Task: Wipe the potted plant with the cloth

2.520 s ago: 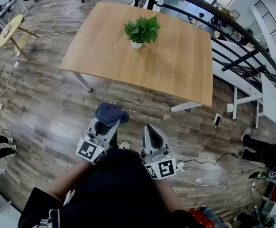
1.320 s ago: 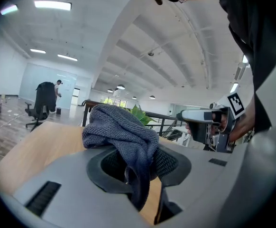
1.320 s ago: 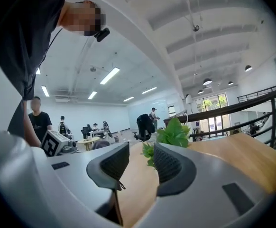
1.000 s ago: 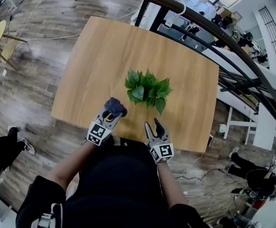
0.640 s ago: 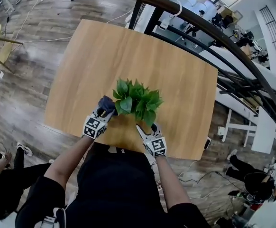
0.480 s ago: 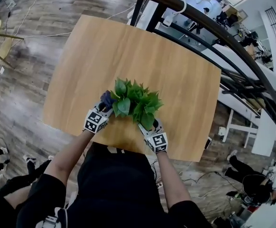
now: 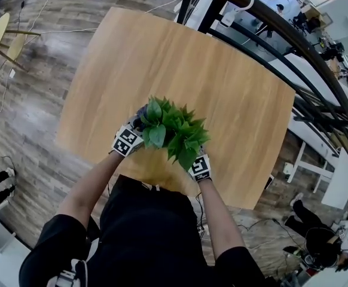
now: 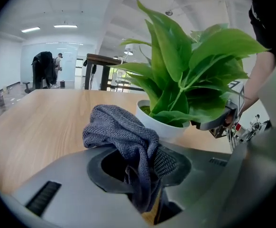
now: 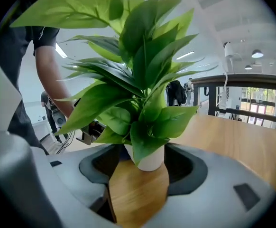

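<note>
**A:** Grey knitted cloth [image 8: 124, 137]: which side has it?

**B:** The left hand-held gripper [image 7: 133, 129]. Its jaws are clenched on the cloth's lower part, and the rest bunches up in a loose wad above them.

**A:** And the green-leaved potted plant [image 7: 173, 130] in its round white pot [image 9: 146, 156]?

**B:** Upright on the light wooden table [image 7: 222, 76], near the edge closest to the person. The wad of cloth sits just beside the pot's rim, under the leaves on that side. I cannot tell whether it touches them.

**A:** What about the other side?

**B:** The right hand-held gripper [image 9: 142, 172] sits low on the opposite side of the plant. In the head view the foliage covers most of it, and only its marker cube [image 7: 201, 167] shows. Its jaws have just been opening and stand wide apart. The white pot is in the gap at their tips, with bare wood showing between the jaws nearer the camera. I see no pad pressing on the pot.

**A:** So nothing is grasped on the right?

**B:** Nothing. It is released.

**A:** And around the table?

**B:** There is a grey-brown plank floor [image 7: 36, 130] and a dark curved railing [image 7: 269, 23] past the far edge. The person's bare forearms reach from a black shirt [image 7: 150, 232] to both grippers.
</note>
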Demonstrator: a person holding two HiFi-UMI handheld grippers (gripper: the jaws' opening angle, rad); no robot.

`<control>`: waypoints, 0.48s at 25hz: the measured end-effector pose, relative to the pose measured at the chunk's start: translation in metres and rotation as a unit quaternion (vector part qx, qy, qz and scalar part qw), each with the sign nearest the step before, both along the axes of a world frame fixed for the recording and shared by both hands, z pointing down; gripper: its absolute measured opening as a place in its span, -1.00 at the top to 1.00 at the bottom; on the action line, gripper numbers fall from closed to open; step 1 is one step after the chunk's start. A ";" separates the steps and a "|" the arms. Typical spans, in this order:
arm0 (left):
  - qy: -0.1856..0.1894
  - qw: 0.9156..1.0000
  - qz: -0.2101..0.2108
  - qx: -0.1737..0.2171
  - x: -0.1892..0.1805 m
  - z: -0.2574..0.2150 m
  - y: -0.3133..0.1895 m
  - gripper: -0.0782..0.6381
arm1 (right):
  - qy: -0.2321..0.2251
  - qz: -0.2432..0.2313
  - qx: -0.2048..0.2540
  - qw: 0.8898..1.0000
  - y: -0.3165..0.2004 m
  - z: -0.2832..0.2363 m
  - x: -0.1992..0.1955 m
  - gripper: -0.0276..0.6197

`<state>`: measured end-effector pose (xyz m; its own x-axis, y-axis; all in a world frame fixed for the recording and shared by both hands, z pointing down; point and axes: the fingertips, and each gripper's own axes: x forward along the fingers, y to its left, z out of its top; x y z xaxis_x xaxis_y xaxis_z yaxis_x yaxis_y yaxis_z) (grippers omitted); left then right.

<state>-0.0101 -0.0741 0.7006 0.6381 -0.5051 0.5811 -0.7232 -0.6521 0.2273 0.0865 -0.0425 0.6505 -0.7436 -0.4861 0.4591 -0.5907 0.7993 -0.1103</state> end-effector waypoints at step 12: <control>-0.008 0.999 0.036 -0.017 0.024 -0.006 0.037 0.40 | -0.022 0.039 -0.010 0.999 -0.004 -0.001 -0.003 0.07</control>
